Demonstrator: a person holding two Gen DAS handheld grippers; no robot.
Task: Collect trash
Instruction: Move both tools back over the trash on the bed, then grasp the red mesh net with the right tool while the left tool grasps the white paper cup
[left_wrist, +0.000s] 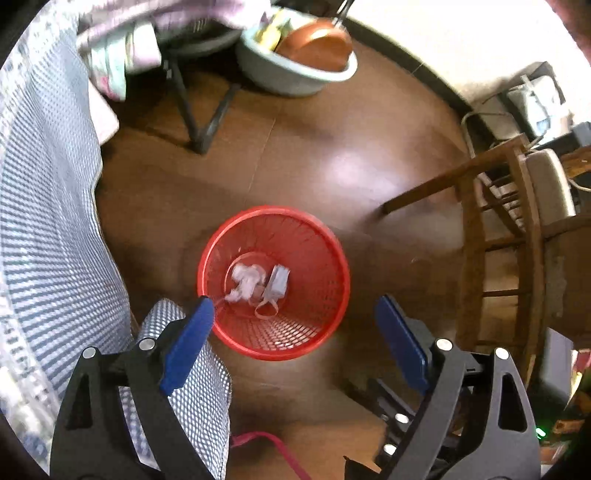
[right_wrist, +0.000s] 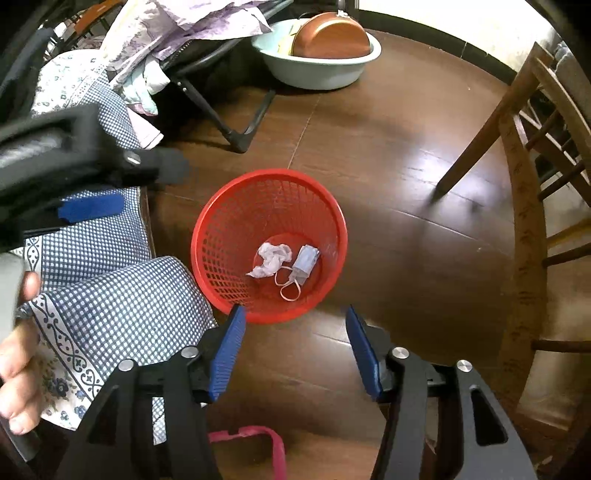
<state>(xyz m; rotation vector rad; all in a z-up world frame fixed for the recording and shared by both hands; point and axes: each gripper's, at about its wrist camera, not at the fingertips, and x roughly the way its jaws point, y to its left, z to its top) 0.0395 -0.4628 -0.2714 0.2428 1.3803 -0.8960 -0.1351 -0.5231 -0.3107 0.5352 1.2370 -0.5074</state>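
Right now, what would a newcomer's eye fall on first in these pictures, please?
The red mesh wastebasket on the dark wood floor at centre draws the eye first. In its bottom lie a crumpled white tissue and, to its right, a folded blue face mask. Both the left gripper and the right gripper hang open and empty above it.

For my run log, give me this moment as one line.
left gripper: open, empty | right gripper: open, empty | red basket: on floor, holds crumpled tissue, face mask
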